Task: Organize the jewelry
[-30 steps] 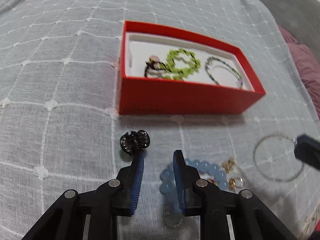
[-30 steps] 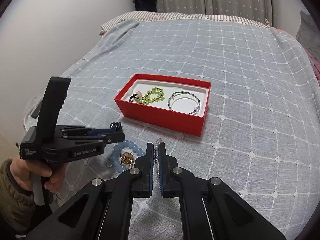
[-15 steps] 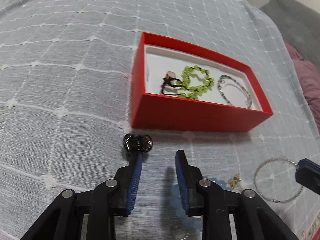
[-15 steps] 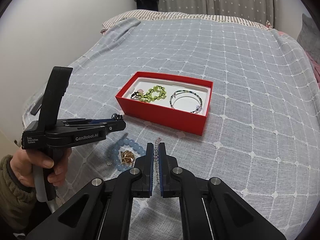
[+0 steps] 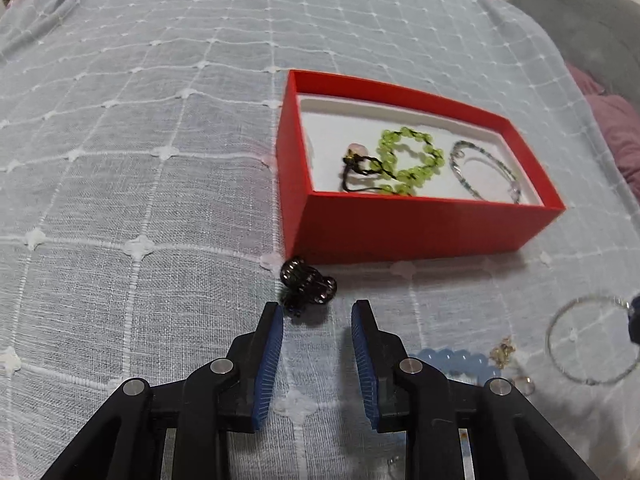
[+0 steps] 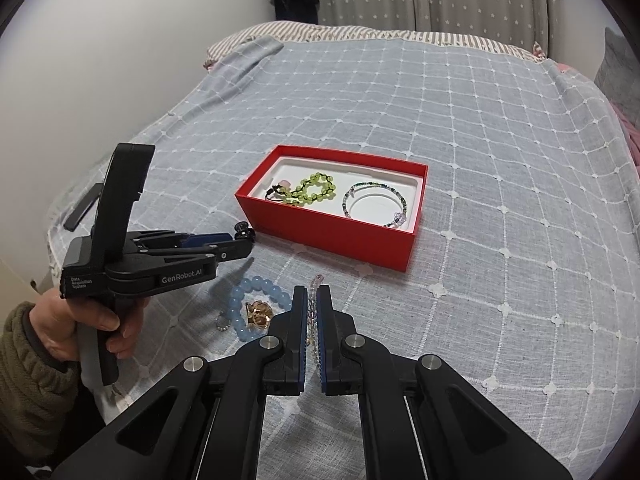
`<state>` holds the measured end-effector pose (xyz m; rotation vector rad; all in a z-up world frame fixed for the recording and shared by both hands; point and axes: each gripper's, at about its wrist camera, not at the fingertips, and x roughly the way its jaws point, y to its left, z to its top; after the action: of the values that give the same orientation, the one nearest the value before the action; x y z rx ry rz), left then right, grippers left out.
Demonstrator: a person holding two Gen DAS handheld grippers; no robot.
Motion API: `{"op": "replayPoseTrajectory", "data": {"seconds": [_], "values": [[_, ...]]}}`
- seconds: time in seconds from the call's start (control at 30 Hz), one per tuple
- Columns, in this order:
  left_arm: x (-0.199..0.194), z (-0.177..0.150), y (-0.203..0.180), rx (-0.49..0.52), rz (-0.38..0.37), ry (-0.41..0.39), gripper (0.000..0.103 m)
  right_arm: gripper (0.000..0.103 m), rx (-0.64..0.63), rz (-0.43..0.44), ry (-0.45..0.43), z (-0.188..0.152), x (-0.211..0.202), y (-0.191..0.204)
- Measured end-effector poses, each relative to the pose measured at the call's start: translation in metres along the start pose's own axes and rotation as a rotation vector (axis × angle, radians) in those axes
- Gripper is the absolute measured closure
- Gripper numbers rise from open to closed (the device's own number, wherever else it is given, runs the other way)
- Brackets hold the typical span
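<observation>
A red box (image 5: 400, 228) (image 6: 332, 236) on the bed holds a green bead bracelet (image 5: 412, 156) (image 6: 316, 188), a dark cord piece (image 5: 356, 168) and a thin beaded bangle (image 5: 484, 176) (image 6: 374, 204). A small black hair clip (image 5: 306, 284) (image 6: 244, 230) lies just before the box's near left corner. My left gripper (image 5: 318, 312) (image 6: 240, 244) is open, its tips just short of the clip. My right gripper (image 6: 312, 294) is nearly shut, hovering over a thin bead strand (image 6: 314, 320). A blue bead bracelet (image 5: 456, 360) (image 6: 256, 304), gold earrings (image 6: 258, 314) and a silver hoop (image 5: 588, 344) lie nearby.
The grey quilted bedspread (image 6: 480, 160) covers the bed. A striped pillow (image 6: 320, 34) lies at the far end by a curtain. A dark flat object (image 6: 82, 208) lies at the bed's left edge. Purple fabric (image 5: 616, 132) lies at the right.
My left gripper has shifted left and forward, so the black clip now lies between and ahead of its tips. The right gripper has stayed almost still.
</observation>
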<state>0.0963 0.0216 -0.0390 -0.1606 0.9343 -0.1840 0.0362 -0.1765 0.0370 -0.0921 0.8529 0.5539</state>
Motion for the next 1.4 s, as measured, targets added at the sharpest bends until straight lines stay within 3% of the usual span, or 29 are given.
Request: {"op": "replayPoseTrajectory", "data": {"seconds": [0.13,0.4,0.5,0.67,0.9,1.07,1.4], "values": [[0.002,0.005,-0.002,0.049,0.056,-0.019,0.062,0.099,-0.001,0.006,-0.003,0.000,-0.002,0.001],[0.015,0.012,-0.004,0.100,0.107,-0.020,0.062,0.099,-0.002,0.005,-0.002,0.000,-0.001,0.001],[0.015,0.013,-0.006,0.112,0.108,-0.014,0.078,0.099,-0.003,0.002,0.001,-0.001,0.000,0.001],[0.007,0.011,-0.011,0.120,0.118,-0.031,0.078,0.099,0.000,0.001,-0.006,0.000,-0.002,0.000],[-0.015,0.006,-0.033,0.152,0.117,-0.076,0.078,0.099,-0.002,-0.005,-0.008,0.000,-0.002,0.000],[-0.034,0.005,-0.044,0.168,0.066,-0.116,0.078,0.099,0.001,-0.006,-0.020,0.001,-0.004,0.000],[-0.059,0.026,-0.032,0.105,-0.005,-0.180,0.078,0.099,0.020,-0.015,-0.074,0.020,-0.013,-0.011]]}}
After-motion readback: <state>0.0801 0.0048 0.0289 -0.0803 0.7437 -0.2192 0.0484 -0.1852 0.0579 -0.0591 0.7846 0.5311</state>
